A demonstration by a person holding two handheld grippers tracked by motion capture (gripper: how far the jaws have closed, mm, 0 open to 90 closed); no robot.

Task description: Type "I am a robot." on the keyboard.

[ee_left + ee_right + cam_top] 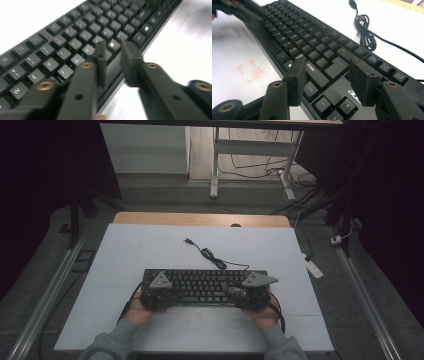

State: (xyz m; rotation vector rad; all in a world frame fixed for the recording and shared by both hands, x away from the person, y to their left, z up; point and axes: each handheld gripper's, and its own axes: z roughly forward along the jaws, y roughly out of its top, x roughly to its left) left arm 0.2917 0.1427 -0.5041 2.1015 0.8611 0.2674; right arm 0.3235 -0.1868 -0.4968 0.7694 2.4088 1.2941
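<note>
Both tools, left tool [159, 296] and right tool [251, 295], are hovering narrowly parted, gripping nothing, over the keyboard [202, 285] lying on the white tabletop [150, 250] beneath them, a dim room stretching beyond

Both forearms come in over the near edge of the worktop, sleeves grey. The left hand [139, 312] holds the left hand-held gripper [113, 53] with its jaws a narrow gap apart, nothing pinched. The right hand [264, 314] holds the right hand-held gripper [325, 75] level, with jaws standing wider apart.
</note>
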